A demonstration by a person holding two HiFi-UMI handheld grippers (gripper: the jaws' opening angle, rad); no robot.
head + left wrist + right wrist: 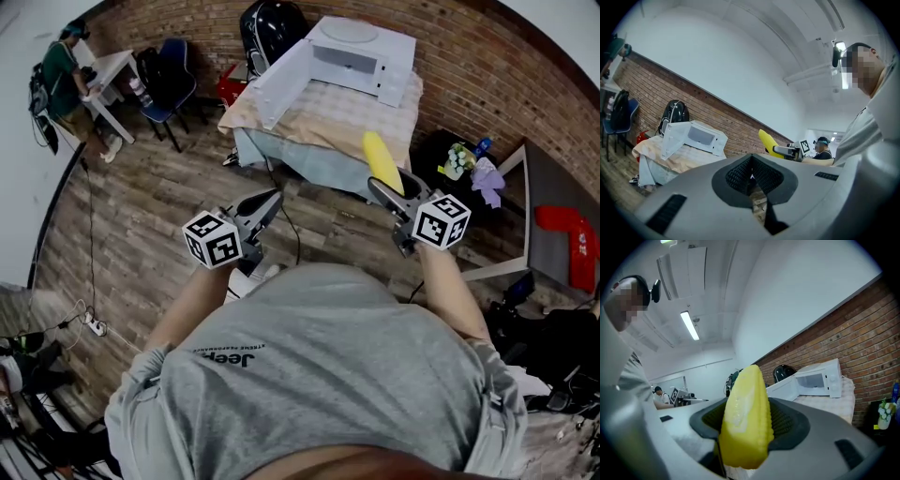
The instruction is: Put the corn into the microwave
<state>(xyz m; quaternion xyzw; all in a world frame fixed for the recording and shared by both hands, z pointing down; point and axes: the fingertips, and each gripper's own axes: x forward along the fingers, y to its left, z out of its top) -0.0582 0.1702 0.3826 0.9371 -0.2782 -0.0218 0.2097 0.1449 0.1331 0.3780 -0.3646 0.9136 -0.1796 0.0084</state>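
Right tongs (386, 190) are clamped on the corn (380, 159). My right gripper view has the pads pressing on both sides of the cob, and its yellow tip sticks out past the jaws, pointing forward. Left tongs (265, 204) are closed with the jaws together and nothing between them, held level beside the right ones over the wood floor (169, 197).

The corn is up in the air in front of me, short of the surface (319, 122), not touching it. The surface has a pale cloth over it. The white microwave (361, 56) sits at its far end against the brick wall (469, 66), with its door (281, 84) swung wide open to the left.

A black bag (272, 28) is behind the surface. A person (61, 75) is at a white desk, far left.
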